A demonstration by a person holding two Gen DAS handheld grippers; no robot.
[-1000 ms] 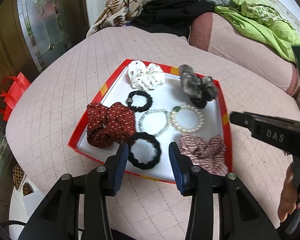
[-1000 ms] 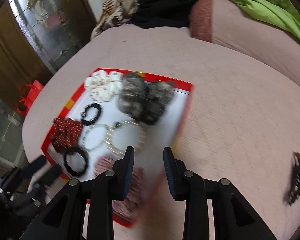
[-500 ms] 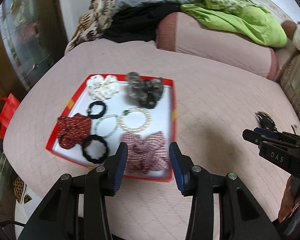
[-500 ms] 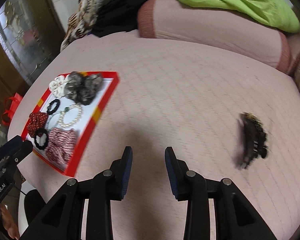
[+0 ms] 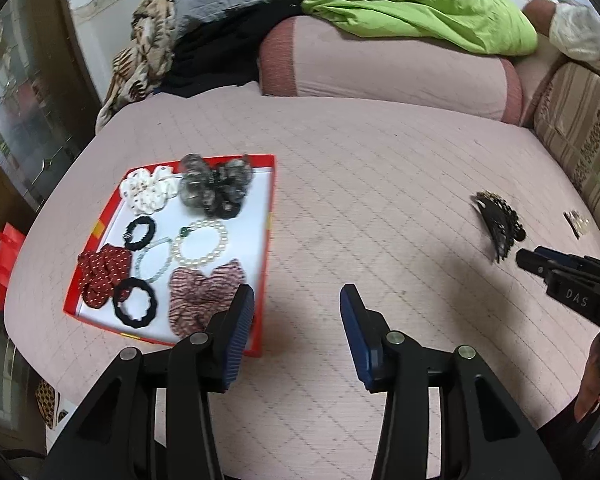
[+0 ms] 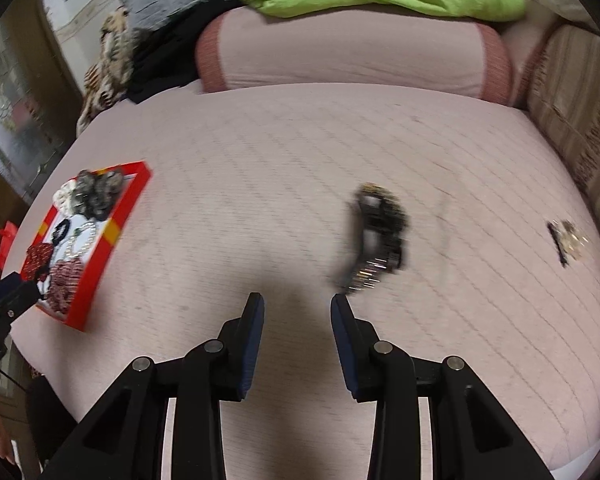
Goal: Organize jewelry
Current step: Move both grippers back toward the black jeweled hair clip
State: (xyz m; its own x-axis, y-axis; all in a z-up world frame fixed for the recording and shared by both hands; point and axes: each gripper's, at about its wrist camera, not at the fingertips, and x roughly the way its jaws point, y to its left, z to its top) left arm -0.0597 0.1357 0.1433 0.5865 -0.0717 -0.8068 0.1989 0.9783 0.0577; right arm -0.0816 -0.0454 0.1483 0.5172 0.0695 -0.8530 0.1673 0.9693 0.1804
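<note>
My left tool (image 5: 297,304) is spread, holding nothing, over the pink quilted bed (image 5: 360,184) by the red tray (image 5: 269,216)'s near right corner. My right tool (image 6: 297,308) is also spread and empty, just short of the black hair claw (image 6: 380,232) lying loose on the bed. The tray holds scrunchies (image 5: 204,300), hair ties (image 5: 135,303) and a pearl bracelet (image 5: 201,242). A small clip (image 6: 566,238) lies far right.

The tray (image 5: 271,216) sits at the bed's (image 5: 380,184) left side, holding scrunchies (image 5: 204,300) and bracelets (image 5: 201,242). Well right of it lies a hair claw (image 6: 380,236), and farther right, perhaps a small clip (image 6: 566,238).
</note>
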